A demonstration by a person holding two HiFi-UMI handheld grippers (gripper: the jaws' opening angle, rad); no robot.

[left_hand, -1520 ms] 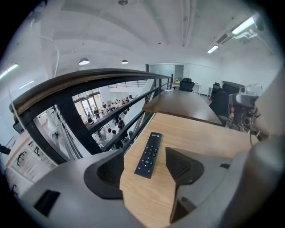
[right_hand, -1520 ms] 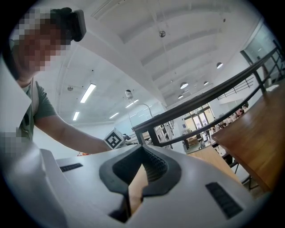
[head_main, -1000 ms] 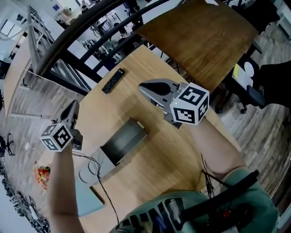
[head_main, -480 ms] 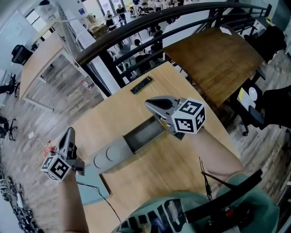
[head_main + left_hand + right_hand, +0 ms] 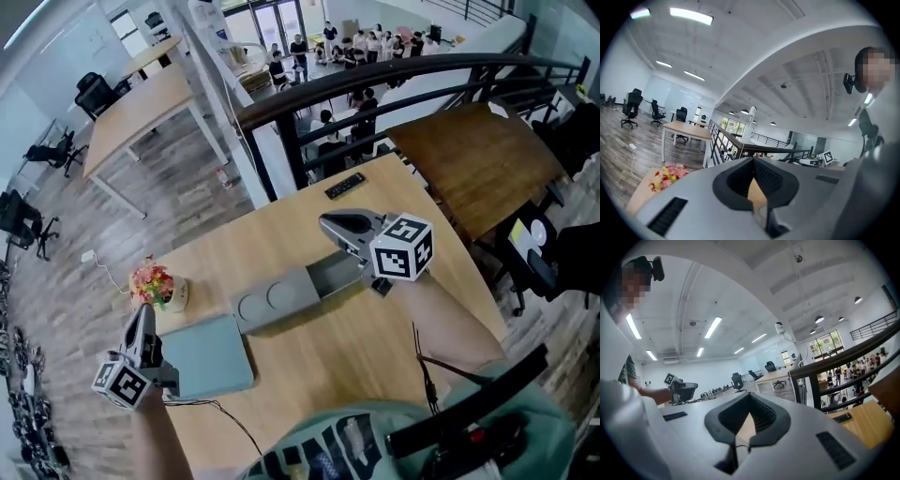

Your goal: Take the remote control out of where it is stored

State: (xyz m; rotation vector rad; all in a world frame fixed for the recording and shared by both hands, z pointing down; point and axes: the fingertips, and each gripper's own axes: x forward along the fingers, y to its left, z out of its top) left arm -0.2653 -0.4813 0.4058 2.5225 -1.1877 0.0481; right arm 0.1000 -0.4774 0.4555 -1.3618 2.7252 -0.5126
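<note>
Open-plan office on a mezzanine, dark metal railing (image 5: 375, 80) along the far side, people on the floor below. Broad worktop (image 5: 375, 356) of pale, smooth wood. Midway across it, a long grey box (image 5: 272, 302), matte and round-cornered, its drawer end (image 5: 336, 274) standing open and looking empty. Nearer, a flat grey-green slab (image 5: 211, 356); off to the left, a small bunch of flowers (image 5: 153, 281). Left gripper (image 5: 143, 317) low beside the slab, jaws shut on nothing. Right gripper (image 5: 326, 223) above the box's open end, jaws likewise together and empty. Smallest, the remote control (image 5: 345, 186): slim black bar, flat on the wood at the far edge by the railing, well apart from both grippers. Likely light, rigid, hard plastic, a touch slippery; best pinched across the narrow width near the middle, with little edge to catch.
</note>
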